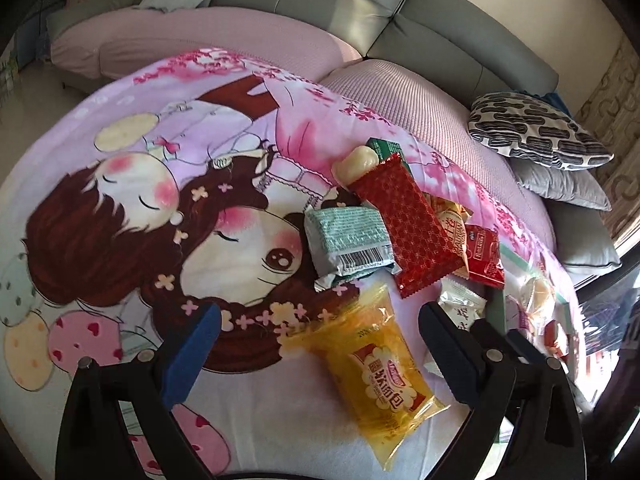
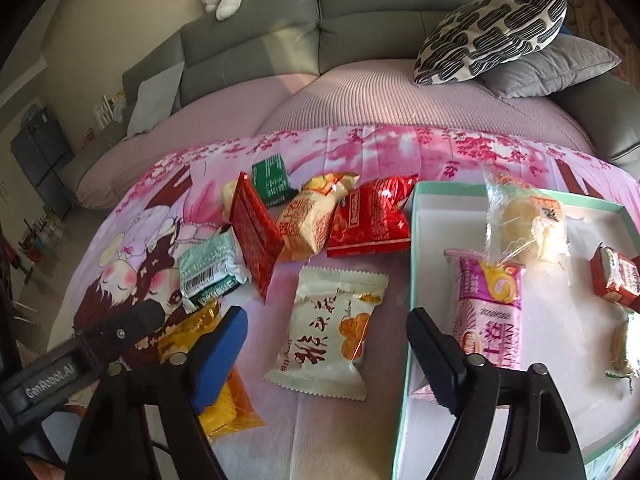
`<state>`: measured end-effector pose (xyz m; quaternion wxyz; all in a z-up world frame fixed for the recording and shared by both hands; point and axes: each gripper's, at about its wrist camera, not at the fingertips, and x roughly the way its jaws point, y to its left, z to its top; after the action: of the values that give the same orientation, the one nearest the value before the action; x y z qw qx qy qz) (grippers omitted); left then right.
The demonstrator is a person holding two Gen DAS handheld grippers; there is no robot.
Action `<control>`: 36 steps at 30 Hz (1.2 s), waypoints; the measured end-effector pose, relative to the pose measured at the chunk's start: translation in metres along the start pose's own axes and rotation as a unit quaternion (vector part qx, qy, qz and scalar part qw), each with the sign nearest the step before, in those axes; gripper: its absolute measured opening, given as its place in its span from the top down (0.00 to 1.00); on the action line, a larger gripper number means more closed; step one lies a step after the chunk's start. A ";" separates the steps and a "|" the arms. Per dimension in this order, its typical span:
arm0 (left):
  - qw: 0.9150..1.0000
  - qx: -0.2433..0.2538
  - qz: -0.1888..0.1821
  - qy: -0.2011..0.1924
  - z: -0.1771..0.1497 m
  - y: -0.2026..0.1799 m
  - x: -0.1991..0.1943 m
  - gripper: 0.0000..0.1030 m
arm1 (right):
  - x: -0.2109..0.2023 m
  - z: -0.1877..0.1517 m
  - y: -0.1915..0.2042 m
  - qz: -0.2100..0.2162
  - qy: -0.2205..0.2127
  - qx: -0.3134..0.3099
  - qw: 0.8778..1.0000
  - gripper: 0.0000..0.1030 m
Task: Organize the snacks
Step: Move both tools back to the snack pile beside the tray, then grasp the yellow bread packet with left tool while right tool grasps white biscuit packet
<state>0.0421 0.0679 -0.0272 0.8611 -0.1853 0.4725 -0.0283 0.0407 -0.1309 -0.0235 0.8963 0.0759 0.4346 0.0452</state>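
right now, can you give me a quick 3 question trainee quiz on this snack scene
1. True or false: the white packet already lies inside the box.
2. Which snack sits between the left gripper's fingers? A) yellow bread packet B) green packet C) long red packet
3. Fill in: the patterned pillow rests on a ___ cushion.

Key
1. False: it lies on the cartoon cloth, left of the box, between the right gripper's open fingers.
2. A, the yellow bread packet; the pads do not touch it.
3. Grey: the grey cushion lies underneath.
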 end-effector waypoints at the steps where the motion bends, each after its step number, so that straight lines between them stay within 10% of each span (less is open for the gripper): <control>1: 1.000 0.000 -0.002 0.003 -0.001 -0.001 0.001 0.04 | 0.003 -0.001 0.002 0.000 0.004 -0.003 1.000 0.29; 11: 0.999 0.007 -0.017 0.038 -0.006 -0.010 0.021 0.06 | 0.023 -0.009 0.008 -0.012 0.032 -0.022 0.999 0.38; 22: 0.996 -0.013 -0.049 0.071 -0.012 -0.014 0.033 0.39 | 0.027 -0.011 0.012 -0.028 0.035 -0.044 0.998 0.41; 36: 0.999 -0.026 -0.016 0.044 -0.006 0.003 0.030 0.44 | 0.027 -0.011 0.013 -0.024 0.038 -0.050 0.998 0.41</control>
<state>0.0528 0.0627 -0.0554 0.8340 -0.2143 0.5071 -0.0380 0.0484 -0.1130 -0.0485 0.8825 0.0183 0.4676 0.0481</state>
